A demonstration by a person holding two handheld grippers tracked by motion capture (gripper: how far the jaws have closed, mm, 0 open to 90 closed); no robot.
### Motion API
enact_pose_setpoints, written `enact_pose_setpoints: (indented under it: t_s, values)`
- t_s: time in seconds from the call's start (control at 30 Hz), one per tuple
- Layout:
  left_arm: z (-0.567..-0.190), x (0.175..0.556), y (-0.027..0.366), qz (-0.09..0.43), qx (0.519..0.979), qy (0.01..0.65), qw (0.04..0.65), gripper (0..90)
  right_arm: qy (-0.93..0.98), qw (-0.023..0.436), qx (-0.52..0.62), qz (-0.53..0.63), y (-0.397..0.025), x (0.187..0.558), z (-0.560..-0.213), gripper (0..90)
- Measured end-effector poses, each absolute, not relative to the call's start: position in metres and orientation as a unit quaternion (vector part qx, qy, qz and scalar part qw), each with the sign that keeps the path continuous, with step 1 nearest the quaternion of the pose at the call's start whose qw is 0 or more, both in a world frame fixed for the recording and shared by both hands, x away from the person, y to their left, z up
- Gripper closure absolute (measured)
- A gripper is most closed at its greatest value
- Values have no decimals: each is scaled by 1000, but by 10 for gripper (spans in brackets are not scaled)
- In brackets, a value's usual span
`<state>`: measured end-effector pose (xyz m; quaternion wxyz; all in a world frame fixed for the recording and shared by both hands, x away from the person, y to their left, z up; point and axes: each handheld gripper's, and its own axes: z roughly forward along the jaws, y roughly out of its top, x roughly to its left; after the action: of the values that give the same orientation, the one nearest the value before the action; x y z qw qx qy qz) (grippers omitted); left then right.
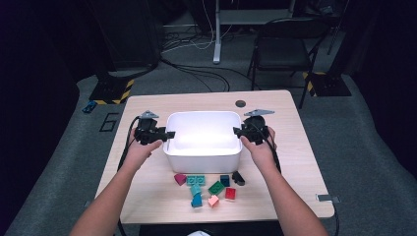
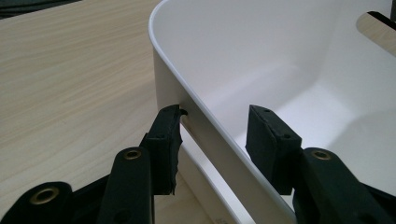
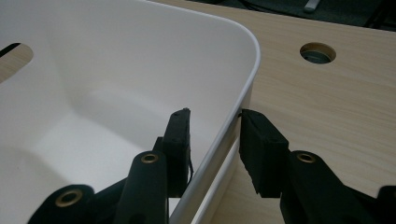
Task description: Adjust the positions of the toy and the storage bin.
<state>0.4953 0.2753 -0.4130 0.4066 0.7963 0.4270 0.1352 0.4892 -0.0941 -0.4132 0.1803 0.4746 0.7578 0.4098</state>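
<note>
A white plastic bin (image 1: pixel 202 153) stands in the middle of the wooden table (image 1: pixel 147 196). My left gripper (image 1: pixel 167 133) is at the bin's left wall and my right gripper (image 1: pixel 237 131) at its right wall. In the left gripper view the left gripper (image 2: pixel 215 114) is open and straddles the bin's rim (image 2: pixel 187 95), one pad outside and one inside. In the right gripper view the right gripper (image 3: pixel 215 115) straddles the rim (image 3: pixel 243 88) the same way, open, with a gap at the inner pad. The bin (image 3: pixel 93 93) looks empty inside.
Several small blocks lie in front of the bin: magenta (image 1: pixel 180 179), teal (image 1: pixel 195 180), green (image 1: pixel 216 187), red (image 1: pixel 230 192), pink (image 1: pixel 213 200), blue (image 1: pixel 196 200) and a black piece (image 1: pixel 238 177). A cable hole (image 1: pixel 240 103) sits behind the bin. A chair (image 1: pixel 285 49) stands beyond the table.
</note>
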Motion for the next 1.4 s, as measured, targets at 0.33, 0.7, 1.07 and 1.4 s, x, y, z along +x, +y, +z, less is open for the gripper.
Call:
enact_pose_setpoints:
  t_s: [0.33, 0.7, 1.07, 1.4]
  values:
    - [-412, 516, 271, 141, 794, 431, 405, 574, 759, 194, 474, 401, -94, 506, -413, 644]
    - [-410, 526, 267, 137, 790, 434, 410, 547, 765, 210, 465, 394, -89, 521, -409, 568]
    - [-383, 495, 286, 161, 778, 413, 446, 440, 760, 225, 437, 425, -104, 485, -380, 431]
    - [-372, 456, 319, 178, 779, 396, 453, 434, 778, 202, 413, 428, -124, 443, -371, 460]
